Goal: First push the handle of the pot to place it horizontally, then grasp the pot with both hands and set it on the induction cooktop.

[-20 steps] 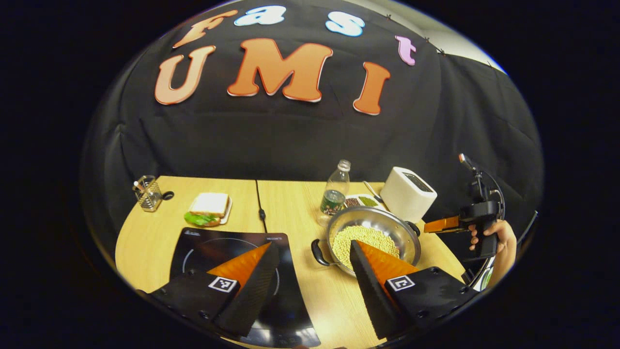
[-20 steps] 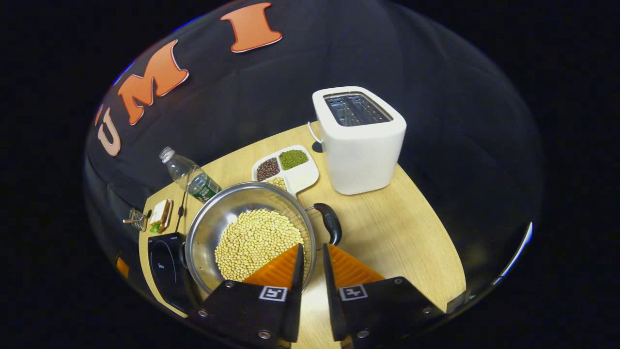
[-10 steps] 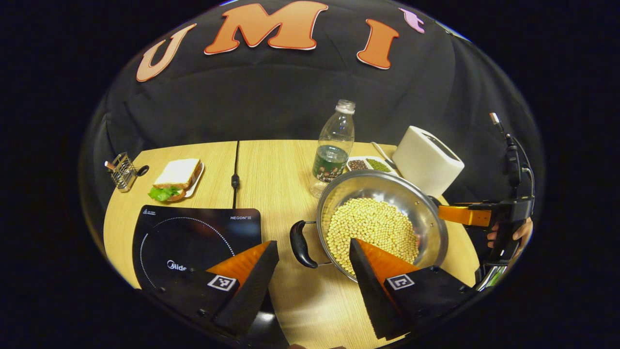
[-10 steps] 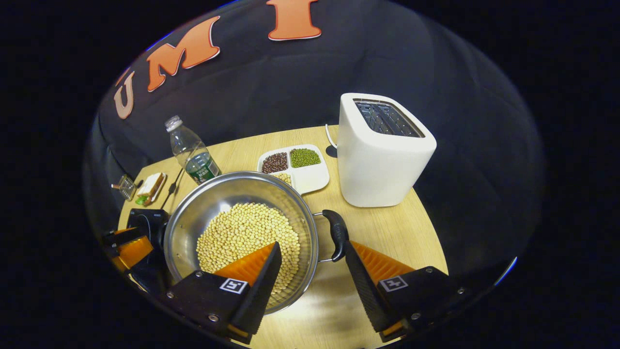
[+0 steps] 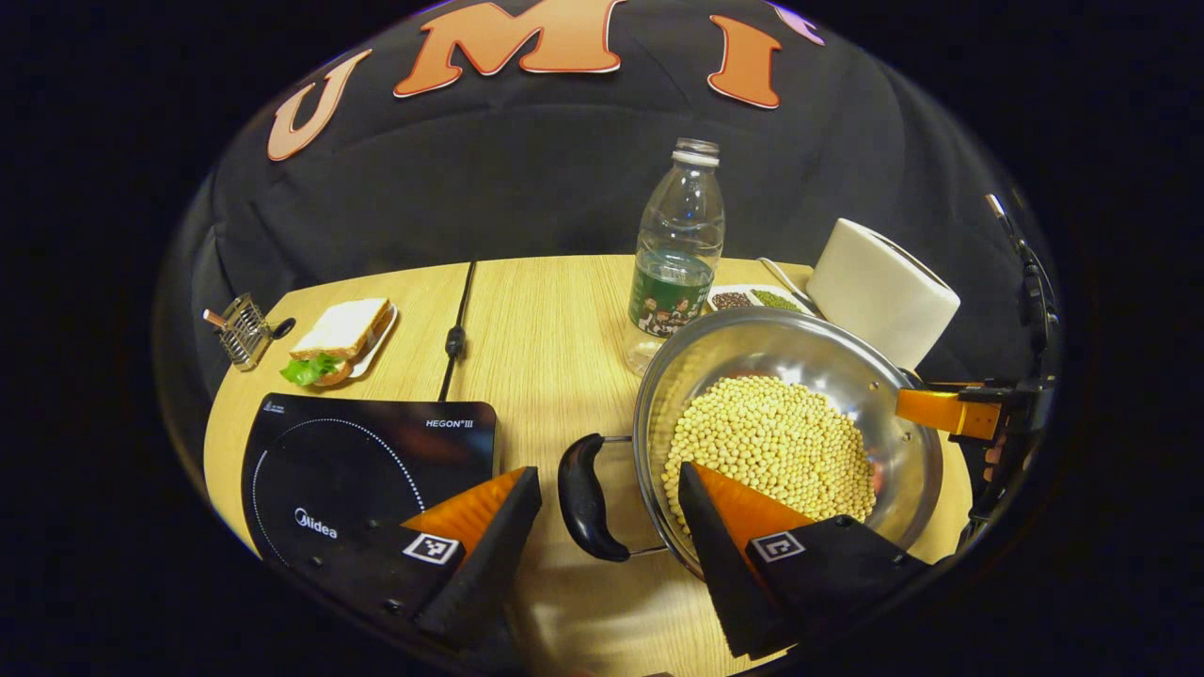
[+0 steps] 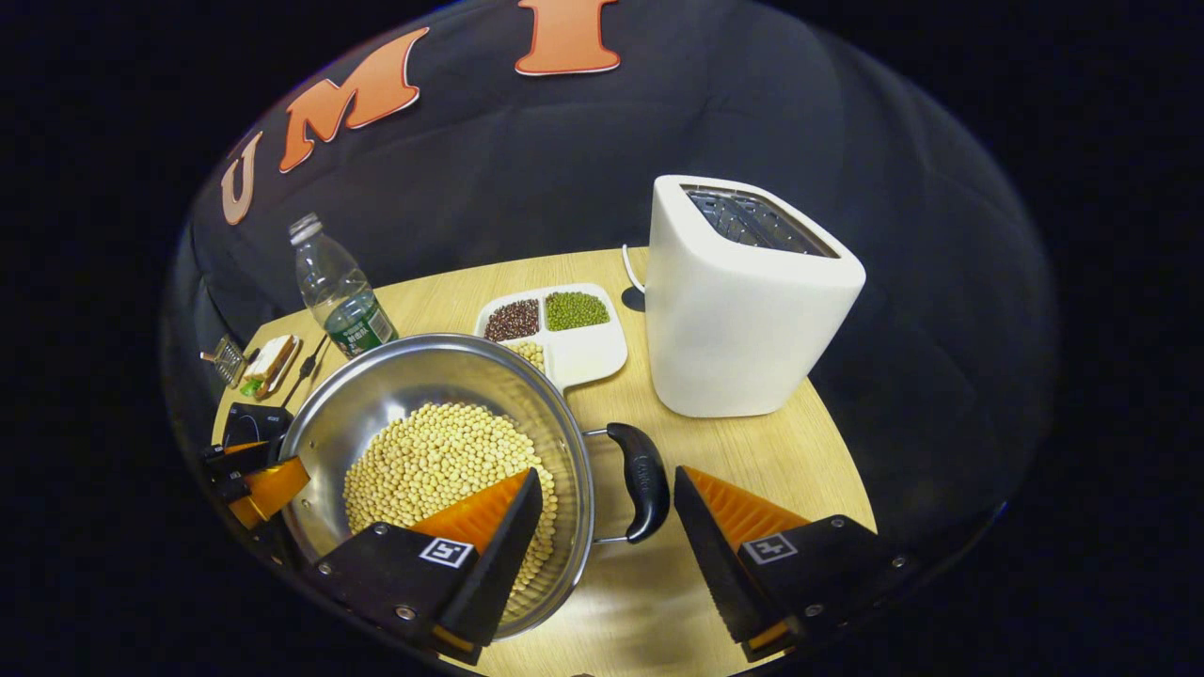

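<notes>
Steel pot (image 5: 875, 376) is seen filled with pale beans; black handles (image 5: 583, 496) sit at 9 and 3 o'clock. Left gripper (image 5: 607, 498) and right gripper (image 6: 607, 498) fingers are spread wide, each straddling a handle, nothing gripped.

In the left gripper view the left tongs (image 5: 609, 512) hide the near corner of the cooktop (image 5: 357, 461) and the near rim of the pot (image 5: 790, 376). The pot covers most of the bean tray (image 5: 752, 299) at the table's (image 5: 546, 320) far edge. The other tongs (image 5: 950, 412) are cut off at the picture's right (the hand behind them is too dark to make out). In the right gripper view the pot (image 6: 414, 395) hides nearly all of the cooktop (image 6: 252, 420), and the rack (image 6: 224, 357) at the far corner is too small to tell.
</notes>
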{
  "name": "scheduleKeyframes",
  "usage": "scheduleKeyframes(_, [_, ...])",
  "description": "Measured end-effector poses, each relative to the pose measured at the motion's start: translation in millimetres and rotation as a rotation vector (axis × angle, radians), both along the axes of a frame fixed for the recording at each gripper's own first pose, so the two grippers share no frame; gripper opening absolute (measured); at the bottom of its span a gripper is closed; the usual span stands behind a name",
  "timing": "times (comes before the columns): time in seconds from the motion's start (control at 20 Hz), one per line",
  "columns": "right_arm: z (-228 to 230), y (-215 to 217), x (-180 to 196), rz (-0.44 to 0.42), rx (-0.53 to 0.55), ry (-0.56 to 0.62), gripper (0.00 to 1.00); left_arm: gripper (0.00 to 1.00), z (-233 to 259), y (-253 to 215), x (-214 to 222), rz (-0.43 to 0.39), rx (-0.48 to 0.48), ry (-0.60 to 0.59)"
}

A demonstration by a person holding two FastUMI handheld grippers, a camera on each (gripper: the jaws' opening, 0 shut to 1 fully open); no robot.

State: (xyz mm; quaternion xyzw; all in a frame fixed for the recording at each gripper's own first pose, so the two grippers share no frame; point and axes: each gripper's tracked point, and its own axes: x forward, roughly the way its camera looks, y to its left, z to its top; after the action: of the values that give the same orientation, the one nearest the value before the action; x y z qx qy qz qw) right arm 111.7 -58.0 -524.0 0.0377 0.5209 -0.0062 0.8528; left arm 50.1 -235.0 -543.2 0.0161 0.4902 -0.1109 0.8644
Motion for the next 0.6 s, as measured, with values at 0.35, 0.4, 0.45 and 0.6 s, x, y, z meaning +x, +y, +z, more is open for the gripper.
scheduleKeyframes(0.35, [-24.3,0.5,12.1,-0.025,0.021,-0.033,0.83,0.97,-23.1,-1.5,5.0,0.028,0.02,0.005])
scheduleKeyframes(0.4, [-27.2,-1.2,11.4,-0.029,0.006,-0.026,0.82,0.97,-27.0,-1.6,4.8,0.029,0.024,0.006])
scheduleKeyframes(0.45, [-28.0,-1.5,11.7,-0.037,0.008,-0.025,0.77,0.97,-31.6,-1.3,6.6,0.036,0.029,0.006])
scheduleKeyframes(0.6, [-28.2,-1.9,12.2,-0.017,-0.001,-0.037,0.72,0.92,-40.7,-2.3,17.1,0.034,0.026,-0.022])
